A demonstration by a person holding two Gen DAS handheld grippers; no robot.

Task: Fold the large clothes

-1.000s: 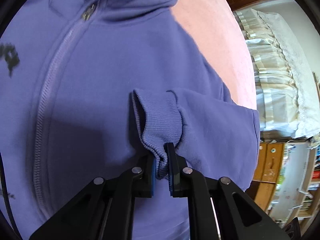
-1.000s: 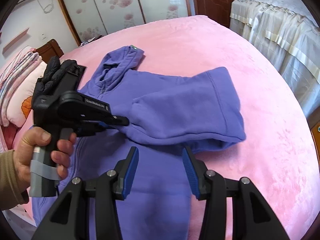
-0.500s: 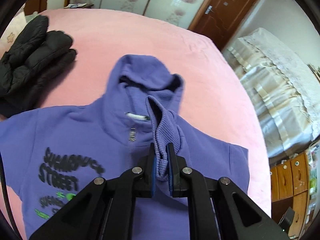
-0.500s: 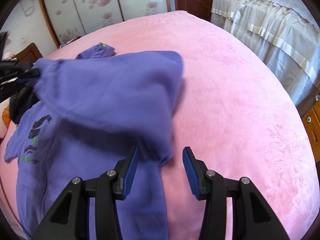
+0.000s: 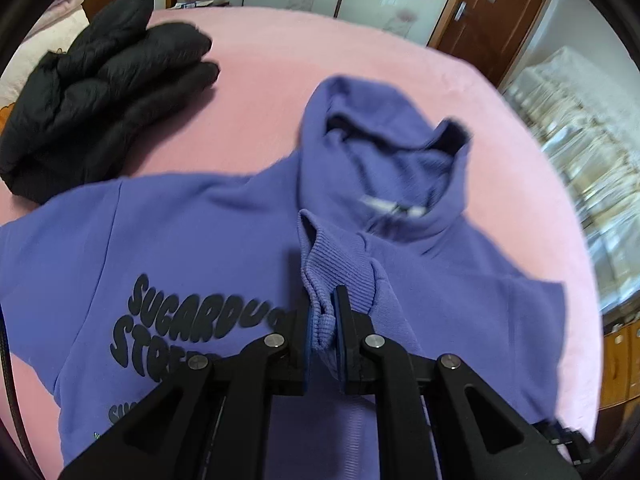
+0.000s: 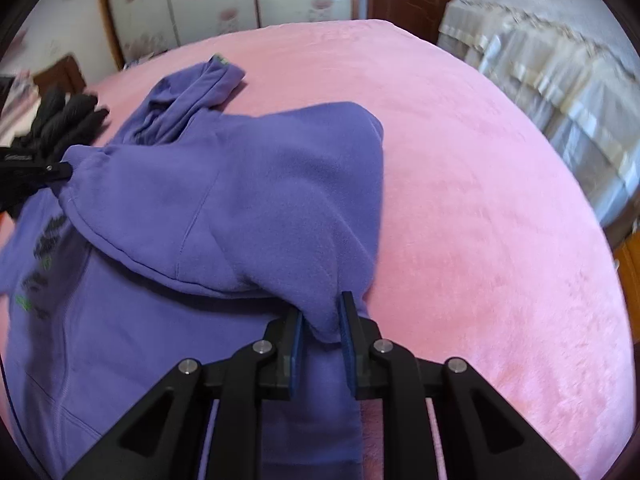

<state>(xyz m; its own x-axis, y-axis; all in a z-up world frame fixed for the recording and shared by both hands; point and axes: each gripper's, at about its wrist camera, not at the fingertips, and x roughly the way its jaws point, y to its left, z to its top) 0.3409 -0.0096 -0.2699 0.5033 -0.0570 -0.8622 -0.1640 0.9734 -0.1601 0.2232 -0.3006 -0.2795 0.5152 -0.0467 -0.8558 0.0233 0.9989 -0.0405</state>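
Observation:
A purple zip hoodie [image 5: 192, 248] with black lettering lies face up on the pink bed [image 5: 280, 60], its hood [image 5: 384, 152] toward the far side. My left gripper [image 5: 322, 312] is shut on the ribbed sleeve cuff [image 5: 340, 268] and holds it above the chest. In the right wrist view the left gripper [image 6: 60, 170] pulls that sleeve [image 6: 260, 200] across the body toward the left. My right gripper [image 6: 321, 316] sits at the sleeve's lower fold. Its jaws are closing, and bunched purple fabric fills the gap between the blue pads.
A black padded jacket [image 5: 100, 100] lies on the bed at the far left. A second bed with a pale frilled cover [image 6: 560, 92] stands to the right. Wardrobe doors and a brown door line the far wall. Bare pink blanket [image 6: 480, 200] stretches right of the hoodie.
The left gripper rose and tilted up while carrying the cuff over the hoodie's chest. The right gripper came down onto the sleeve's fold and its jaws narrowed around the fabric.

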